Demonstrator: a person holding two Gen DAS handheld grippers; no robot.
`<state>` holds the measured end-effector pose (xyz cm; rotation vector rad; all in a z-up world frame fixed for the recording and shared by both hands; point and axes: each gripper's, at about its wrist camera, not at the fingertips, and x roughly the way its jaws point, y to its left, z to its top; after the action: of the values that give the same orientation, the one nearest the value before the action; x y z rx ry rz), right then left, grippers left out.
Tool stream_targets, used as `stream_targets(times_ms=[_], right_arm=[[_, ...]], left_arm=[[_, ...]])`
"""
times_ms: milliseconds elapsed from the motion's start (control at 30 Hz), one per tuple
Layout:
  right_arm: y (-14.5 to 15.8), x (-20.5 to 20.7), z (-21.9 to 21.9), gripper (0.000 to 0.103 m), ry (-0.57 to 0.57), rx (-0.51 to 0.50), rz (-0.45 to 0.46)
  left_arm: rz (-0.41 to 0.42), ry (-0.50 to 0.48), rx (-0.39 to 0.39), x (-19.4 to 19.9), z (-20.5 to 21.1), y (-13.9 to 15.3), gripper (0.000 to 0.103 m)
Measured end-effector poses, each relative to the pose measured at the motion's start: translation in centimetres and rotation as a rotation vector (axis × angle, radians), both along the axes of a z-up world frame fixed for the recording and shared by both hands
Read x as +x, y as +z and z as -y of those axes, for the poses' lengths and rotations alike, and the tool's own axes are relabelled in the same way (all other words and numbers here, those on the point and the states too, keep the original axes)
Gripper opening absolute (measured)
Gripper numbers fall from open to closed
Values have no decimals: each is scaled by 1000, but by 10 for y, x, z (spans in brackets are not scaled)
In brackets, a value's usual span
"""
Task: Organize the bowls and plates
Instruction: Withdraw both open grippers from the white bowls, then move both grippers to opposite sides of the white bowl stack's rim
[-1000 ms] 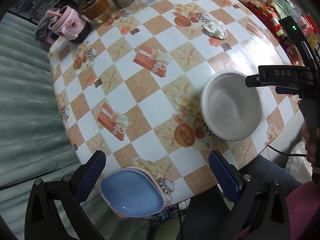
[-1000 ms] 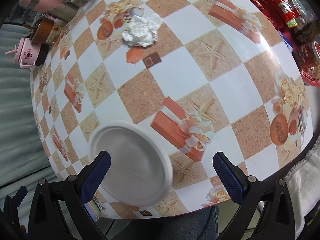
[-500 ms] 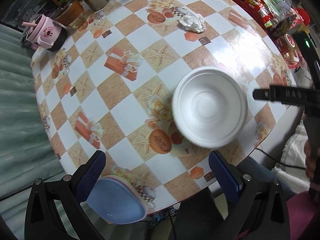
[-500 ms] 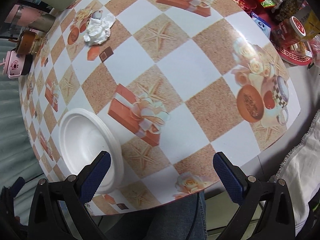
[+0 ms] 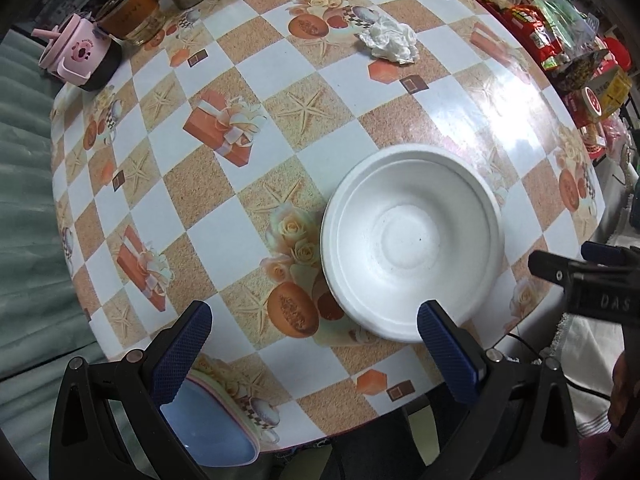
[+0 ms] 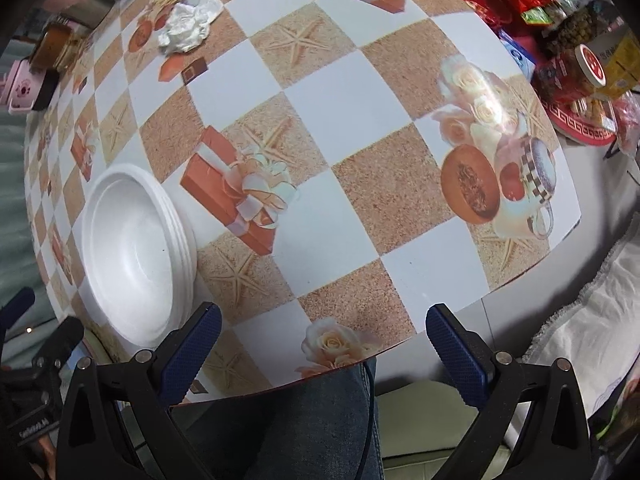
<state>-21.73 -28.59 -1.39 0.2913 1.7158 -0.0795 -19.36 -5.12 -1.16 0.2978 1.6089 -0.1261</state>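
Both claws are spread wide and empty. The stack of white bowls (image 5: 412, 248) sits on the bench (image 5: 304, 160) near its front edge, just ahead of the left claw (image 5: 312, 344), probably parked there for easy stacking. The blue plate (image 5: 208, 436) pokes past that edge, left of the bowls; the right claw (image 6: 324, 348) hangs to their right.

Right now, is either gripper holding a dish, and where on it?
Nothing is held: left gripper and right gripper are both open, clear of the white bowls.

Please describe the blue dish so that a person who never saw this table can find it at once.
Start at the checkered table and go to its near edge, left of the white foam bowls. The blue dish lies there behind the left gripper. It is the only blue, squarish dish; the bowls are white and round.
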Motion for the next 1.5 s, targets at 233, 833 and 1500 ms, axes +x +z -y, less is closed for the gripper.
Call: stream_targets(times_ms=[233,833,1500], right_arm=[[-3,25,-28,103,84,-6,13],[-31,58,-62,103,235,-93,-27],[-70,75,-74,103,308,-16,-80]], left_arm=[[-31,12,24,6,-4,-21,103],[-73,146,6,9,-25,-69,103],[-87,200,-59,-2,-28,-98,103]])
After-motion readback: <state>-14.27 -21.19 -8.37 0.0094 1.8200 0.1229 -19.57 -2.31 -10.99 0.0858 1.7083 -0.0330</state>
